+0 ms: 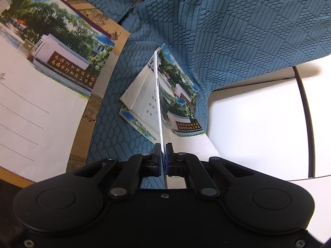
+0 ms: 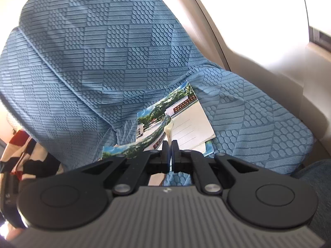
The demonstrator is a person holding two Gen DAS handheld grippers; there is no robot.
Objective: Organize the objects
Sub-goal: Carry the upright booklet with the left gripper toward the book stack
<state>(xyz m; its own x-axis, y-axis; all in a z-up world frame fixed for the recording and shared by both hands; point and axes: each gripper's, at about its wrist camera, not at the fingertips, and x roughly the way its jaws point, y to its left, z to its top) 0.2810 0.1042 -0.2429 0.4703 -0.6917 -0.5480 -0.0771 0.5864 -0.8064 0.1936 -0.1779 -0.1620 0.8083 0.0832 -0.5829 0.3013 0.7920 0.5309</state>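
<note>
The left hand-held gripper [image 1: 163,147] is pinching a notebook [image 1: 158,103] edge-on above a small stack of notebooks [image 1: 142,111] lying on a blue textured cover [image 1: 238,31]. The right hand-held gripper [image 2: 170,145] is clamping a bent notebook [image 2: 157,132] over two more notebooks [image 2: 192,128].

Count, left wrist view: notebooks with school-photo cover, 4 seen. One held edge-on in left tool [image 1: 163,150]: held notebook [image 1: 158,95]. Two lying stacked under it on blue cover: upper notebook [image 1: 180,101], lower notebook [image 1: 136,122]. One large notebook [image 1: 41,95] at left, on top of one tan-bordered printed sheet [image 1: 99,95].

Count, right wrist view: one bent notebook [image 2: 153,136] in right tool [image 2: 170,150]; at least 2 more beneath it, exact number unclear. I cannot match copies across views.

Blue textured cover [image 1: 238,31]: 1. Tools: 2.
</note>
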